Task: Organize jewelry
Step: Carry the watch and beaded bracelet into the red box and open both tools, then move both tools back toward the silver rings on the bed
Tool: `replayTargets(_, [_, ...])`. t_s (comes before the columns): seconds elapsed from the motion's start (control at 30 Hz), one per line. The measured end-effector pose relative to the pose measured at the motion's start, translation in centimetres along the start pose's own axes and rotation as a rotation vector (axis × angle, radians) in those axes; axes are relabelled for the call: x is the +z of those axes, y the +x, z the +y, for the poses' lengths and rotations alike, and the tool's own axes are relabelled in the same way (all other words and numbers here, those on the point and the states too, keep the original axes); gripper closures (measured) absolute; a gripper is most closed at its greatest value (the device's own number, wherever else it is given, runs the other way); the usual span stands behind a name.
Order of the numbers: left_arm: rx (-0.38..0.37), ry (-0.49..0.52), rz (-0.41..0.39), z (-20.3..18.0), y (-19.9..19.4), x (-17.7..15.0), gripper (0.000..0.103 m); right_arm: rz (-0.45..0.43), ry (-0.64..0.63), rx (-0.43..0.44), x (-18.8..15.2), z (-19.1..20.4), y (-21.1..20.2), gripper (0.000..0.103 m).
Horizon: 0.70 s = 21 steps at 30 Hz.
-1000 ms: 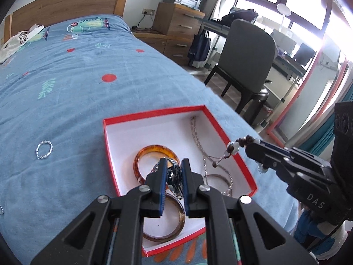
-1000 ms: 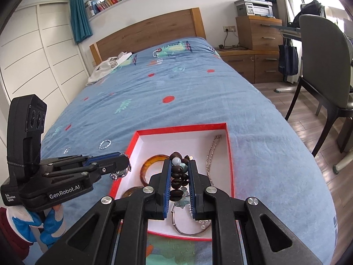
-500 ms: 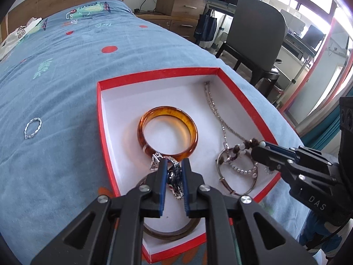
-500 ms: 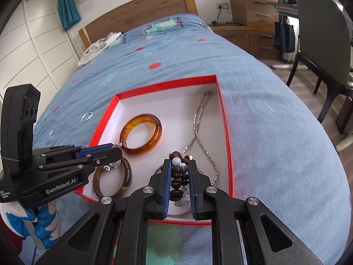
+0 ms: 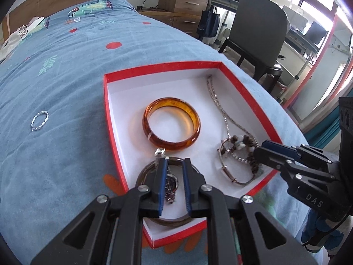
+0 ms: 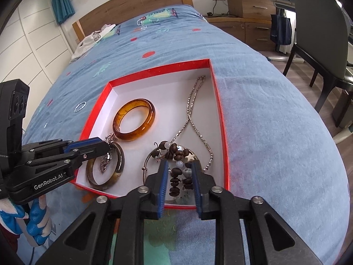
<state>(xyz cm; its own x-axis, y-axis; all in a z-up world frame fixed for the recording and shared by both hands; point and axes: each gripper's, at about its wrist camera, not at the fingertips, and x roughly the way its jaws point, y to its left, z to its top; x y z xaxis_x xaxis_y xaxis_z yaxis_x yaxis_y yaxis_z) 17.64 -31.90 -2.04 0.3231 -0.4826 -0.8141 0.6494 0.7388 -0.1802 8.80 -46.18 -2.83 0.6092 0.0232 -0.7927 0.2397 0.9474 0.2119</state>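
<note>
A white box with a red rim (image 5: 106, 101) (image 6: 221, 119) lies on the blue bed. It holds an amber bangle (image 5: 172, 125) (image 6: 134, 119), a silver chain necklace (image 5: 220, 110) (image 6: 191, 110), a dark bangle (image 6: 119, 159) and a thin silver bangle (image 5: 229, 175). My left gripper (image 5: 175, 163) (image 6: 100, 144) is low over the dark bangle. Its jaws are opening, and a silver bracelet with dark stones (image 5: 169, 187) hangs loose beside the left pad. My right gripper (image 6: 179, 165) (image 5: 263, 151) is also opening. A brown beaded bracelet (image 6: 176, 174) lies between its pads, unpressed, on the silver bangle.
A twisted silver ring (image 5: 39, 120) (image 6: 79, 106) lies on the blanket left of the box. The bed's edge drops off to the right, where a grey chair (image 5: 258, 28) (image 6: 320, 33) stands by a desk. White clothing (image 6: 94, 37) lies near the headboard.
Both grippers have sunk into the box with their bracelets. Both pairs of jaws have widened, and the beaded and stone bracelets now sit loose between the pads.
</note>
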Motion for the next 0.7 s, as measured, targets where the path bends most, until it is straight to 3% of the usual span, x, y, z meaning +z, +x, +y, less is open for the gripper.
replayTargets(0.37, [0.02, -0.002, -0.082, -1.2, -6.3, 0.0, 0.077, -0.066, -0.025, -0.01, 0.3, 1.7, -4.5, 0.065])
replayTargets(0.7, [0.128, -0.031, -0.145, -1.5, -14.5, -3.6, 0.074, -0.132, -0.048, -0.002, -1.5, 4.1, -11.0, 0.056])
